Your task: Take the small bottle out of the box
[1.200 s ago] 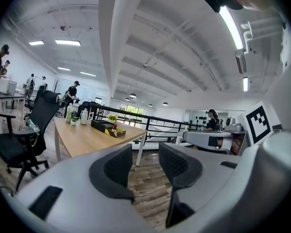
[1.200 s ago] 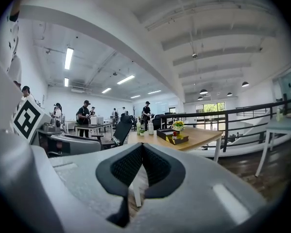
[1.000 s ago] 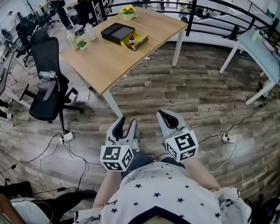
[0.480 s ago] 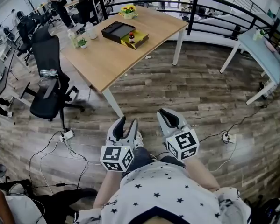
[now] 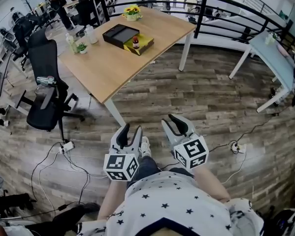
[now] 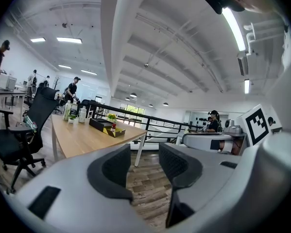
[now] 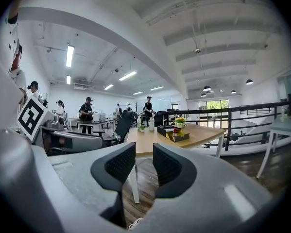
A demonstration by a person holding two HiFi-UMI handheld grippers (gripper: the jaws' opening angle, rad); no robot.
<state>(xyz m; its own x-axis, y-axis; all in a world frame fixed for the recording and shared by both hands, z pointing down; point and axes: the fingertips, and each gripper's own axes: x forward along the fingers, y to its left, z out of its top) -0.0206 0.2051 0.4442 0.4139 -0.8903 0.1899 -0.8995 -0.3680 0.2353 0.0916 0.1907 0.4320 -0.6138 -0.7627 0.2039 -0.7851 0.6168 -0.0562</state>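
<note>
Two tools, both held low over the plank floor (image 5: 211,97), pointing toward 12 o'clock. The left tool (image 5: 132,130) had its jaws apart at a moderate gap. In the left gripper view only floorboards showed between the dark ribbed pads of the left tool (image 6: 144,159). The right tool (image 5: 172,122) had jaws that had just been opening and stood at a narrower gap. The right gripper view showed nothing between the pads of the right tool (image 7: 144,160).

The small bottle (image 5: 135,43) stood upright on the wooden surface (image 5: 117,65), at about 12 o'clock from the tools and well apart from them. It was a short bottle with a red cap and a dark body; any label was too small to read. It sat on a flat yellow panel (image 5: 145,44), just at the 4 o'clock edge of the open black box (image 5: 119,34). Whether the panel belonged to the box could not be told. From the right gripper view the small bottle (image 7: 175,129) showed as a red dot beside the dark box (image 7: 165,129), and from the left gripper view the small bottle (image 6: 114,126) looked much the same.

At 12 o'clock from the box stood a pot of yellow flowers (image 5: 133,13). At its 9 o'clock were pale bottles (image 5: 90,34). A black office chair (image 5: 45,85) stood off the surface's 8 o'clock corner.
</note>
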